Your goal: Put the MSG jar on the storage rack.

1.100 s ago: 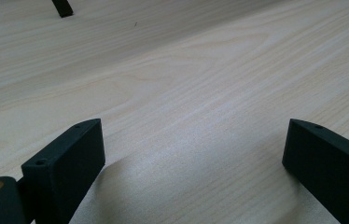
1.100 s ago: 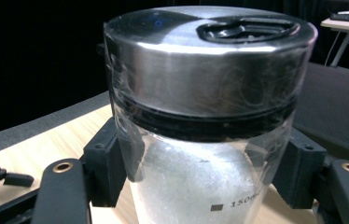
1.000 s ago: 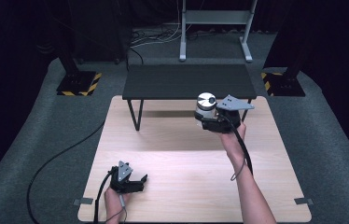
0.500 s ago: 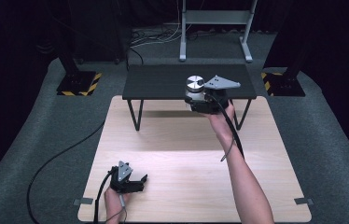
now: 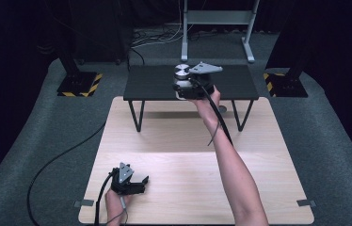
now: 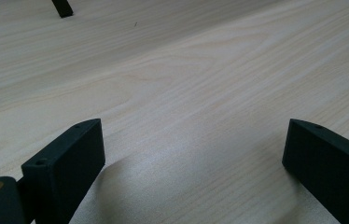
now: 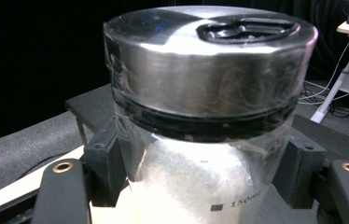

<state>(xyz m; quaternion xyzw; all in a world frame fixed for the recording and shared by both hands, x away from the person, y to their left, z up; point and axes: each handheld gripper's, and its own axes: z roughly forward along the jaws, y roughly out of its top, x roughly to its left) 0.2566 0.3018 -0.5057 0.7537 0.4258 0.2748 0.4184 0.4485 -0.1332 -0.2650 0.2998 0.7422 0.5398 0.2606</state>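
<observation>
Since a second ago, the right gripper [image 5: 183, 88] is carrying the clear glass jar with a silver metal lid [image 7: 207, 93] from the wooden worktop's far right over the low black metal side table [image 5: 155, 84], near its middle. Its jaws are clamping the jar below the lid; lowering it level and slowly looks wisest. White powdery contents are filling the jar's lower part. Near the front left corner, the left gripper [image 5: 128, 181] is resting with jaws spread apart, gripping nothing

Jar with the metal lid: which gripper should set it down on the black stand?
Right. The right gripper already clamps the jar over the black stand; the left gripper sits open near the wooden table's front edge.
</observation>
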